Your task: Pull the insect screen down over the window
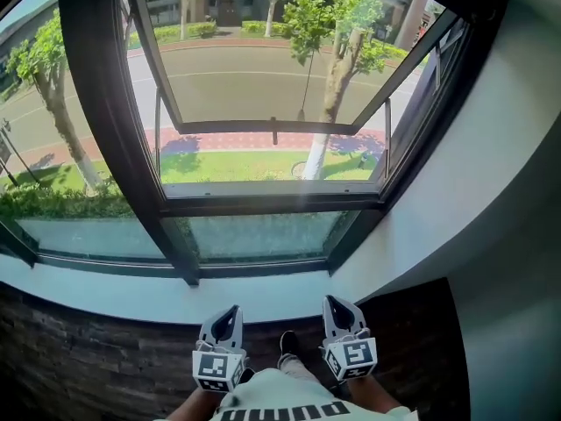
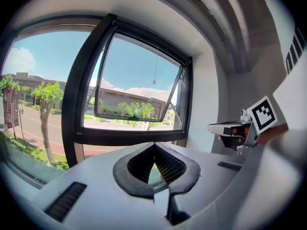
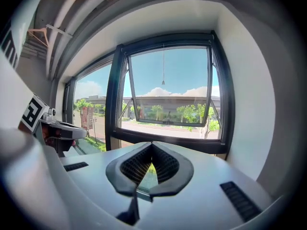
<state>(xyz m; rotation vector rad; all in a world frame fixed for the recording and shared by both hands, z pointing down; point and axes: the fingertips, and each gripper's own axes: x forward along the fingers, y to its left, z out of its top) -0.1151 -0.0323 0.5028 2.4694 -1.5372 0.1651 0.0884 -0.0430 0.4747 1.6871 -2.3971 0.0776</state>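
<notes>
The window fills the wall ahead of both grippers, its dark frame standing well apart from them and rising far above their tips. Its sash is tilted outward beyond them, hinged at the top, so the opening is bare: no screen is drawn across it. The pale sill lies below and just ahead of the grippers. The left gripper and right gripper sit side by side at about the same height, aimed at the window, each with its jaws closed together on nothing. A thin cord hangs above and ahead of the right gripper, at the middle of the opening, ending in a small knob. The screen itself does not show; it is probably rolled up along the frame's top bar, so its long axis would run level across the window while the cord points straight down. The step in hand looks like the approach. Next, one gripper has to rise to the knob, part its jaws, close on the cord and draw it straight down toward the sill.
</notes>
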